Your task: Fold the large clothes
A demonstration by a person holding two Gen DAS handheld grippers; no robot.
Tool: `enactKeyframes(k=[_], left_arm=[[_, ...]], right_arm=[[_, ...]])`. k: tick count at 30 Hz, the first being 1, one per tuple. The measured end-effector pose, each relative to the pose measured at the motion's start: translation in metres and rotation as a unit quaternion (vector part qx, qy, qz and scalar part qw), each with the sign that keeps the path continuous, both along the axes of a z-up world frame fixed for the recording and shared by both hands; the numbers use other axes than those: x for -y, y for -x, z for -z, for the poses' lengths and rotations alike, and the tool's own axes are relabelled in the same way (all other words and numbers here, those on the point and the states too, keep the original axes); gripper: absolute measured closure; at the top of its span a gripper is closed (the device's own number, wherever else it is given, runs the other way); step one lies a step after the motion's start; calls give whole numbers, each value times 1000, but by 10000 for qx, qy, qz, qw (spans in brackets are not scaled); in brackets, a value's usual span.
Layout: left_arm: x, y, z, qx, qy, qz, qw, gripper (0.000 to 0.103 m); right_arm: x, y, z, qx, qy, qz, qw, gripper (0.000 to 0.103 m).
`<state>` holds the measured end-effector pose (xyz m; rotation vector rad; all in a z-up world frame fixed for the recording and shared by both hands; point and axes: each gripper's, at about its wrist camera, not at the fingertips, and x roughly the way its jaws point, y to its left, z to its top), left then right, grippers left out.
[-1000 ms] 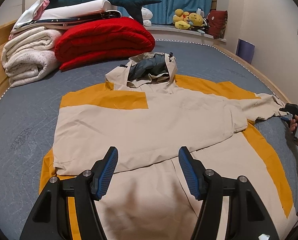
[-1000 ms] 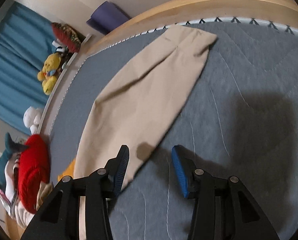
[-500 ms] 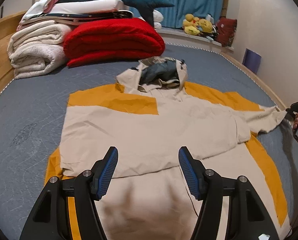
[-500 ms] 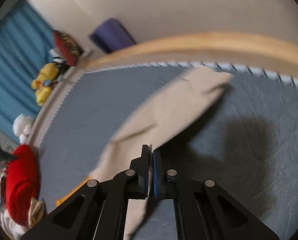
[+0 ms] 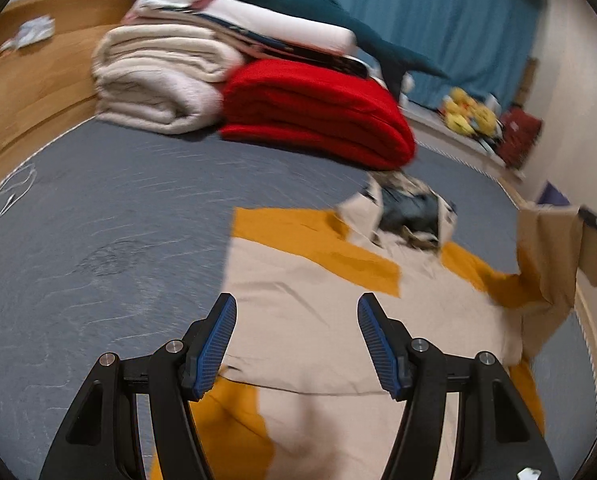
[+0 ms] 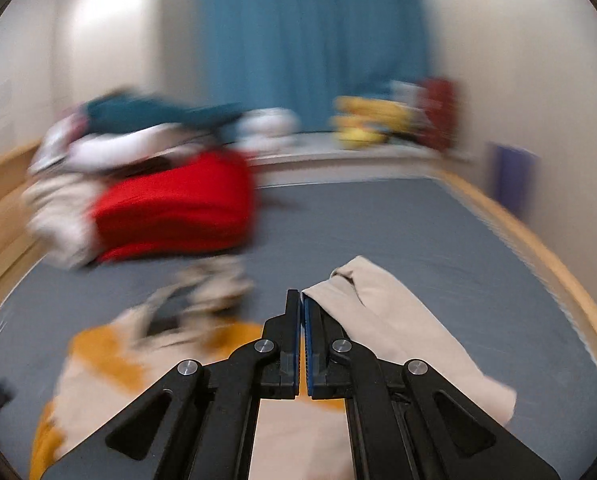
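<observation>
Right hand-held gripper [image 6: 301, 300]: jaws pressed together on the cuff end of the beige sleeve [image 6: 398, 328], which drapes off to the right of the fingers; the pinch at the very end is judged to be chosen so the whole sleeve can be carried in one sweep
Sleeve in the left wrist view: the sleeve [image 5: 554, 256] is seen lifted off the bed at the far right, hanging in the air above the jacket's right shoulder, its end caught by a dark, blurred tool at the frame edge
Left hand-held gripper [image 5: 296, 344]: fingers apart, nothing between them, held above the near part of the jacket; it is judged to be kept free for pinning or smoothing the cloth while the sleeve is brought across
Jacket [image 5: 338, 304]: a beige and mustard hooded jacket is spread flat on the grey bed [image 5: 118, 240], in the near right part of it
Jacket long axis: running from the near hem to the far hood [image 5: 410, 212], with the hood pointing toward the far stacked bedding
Sleeve long axis: roughly crosswise to the body, from the shoulder out to the right
Folded part: one beige panel is already laid across the chest, its lower edge just beyond the left fingertips
Surroundings: a red blanket [image 5: 318, 112] and a cream blanket [image 5: 158, 76] are stacked at the far end, well apart from the jacket
Step in hand: judged as folding the right sleeve inward over the body
</observation>
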<state>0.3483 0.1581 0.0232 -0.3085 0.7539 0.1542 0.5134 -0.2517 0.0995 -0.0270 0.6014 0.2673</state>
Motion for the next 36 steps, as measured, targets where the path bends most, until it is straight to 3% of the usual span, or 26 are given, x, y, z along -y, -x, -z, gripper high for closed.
enactKeyframes(k=[2, 4, 7, 9, 11, 13, 16, 19, 23, 25, 27, 30, 32, 34, 36], left_arm=[[-15, 1, -3, 9, 80, -150, 9999, 43], [-27, 0, -4, -18, 147, -229, 9996, 43], [-36, -3, -1, -98, 221, -241, 9994, 44], [-38, -5, 1, -181, 266, -187, 9993, 44], [-37, -7, 2, -247, 282, -99, 9992, 44], [-33, -9, 4, -297, 296, 32, 9991, 44], [-24, -13, 7, -388, 330, 247, 9984, 44], [-4, -16, 15, -503, 354, 583, 9964, 46], [35, -17, 25, -612, 256, 1191, 9907, 61], [58, -16, 32, -641, 147, 1523, 9861, 72], [74, -16, 38, -699, 75, 1721, 9826, 78], [94, -16, 46, -759, 89, 1950, 9778, 78], [104, -17, 51, -802, 45, 2073, 9750, 78], [112, -19, 57, -885, 132, 2199, 9714, 78], [118, -21, 62, -954, 208, 2323, 9677, 78]], right_arm=[[-78, 26, 14, -254, -10, -778, 9966, 101], [-129, 47, 38, -609, -35, -1226, 9906, 101], [-179, 67, 95, -1647, 4, -1723, 9712, 98], [-194, 77, 122, -2016, 148, -1721, 9641, 96], [-190, 84, 135, -2279, 110, -1522, 9616, 95], [-171, 86, 125, -2338, -78, -1280, 9638, 94], [-137, 88, 92, -2120, -278, -834, 9733, 92], [-88, 109, 62, -1856, -793, -214, 9792, 88], [-44, 123, 50, -1463, -1052, 362, 9830, 86], [-31, 122, 62, -1406, -1096, 535, 9825, 86], [-28, 113, 85, -1751, -1033, 632, 9771, 86], [-29, 94, 120, -2468, -1568, 238, 9560, 86], [-35, 87, 136, -2683, -1411, 108, 9529, 84], [-39, 84, 146, -2830, -1362, 72, 9494, 75], [-39, 81, 159, -2962, -1491, 137, 9433, 56]])
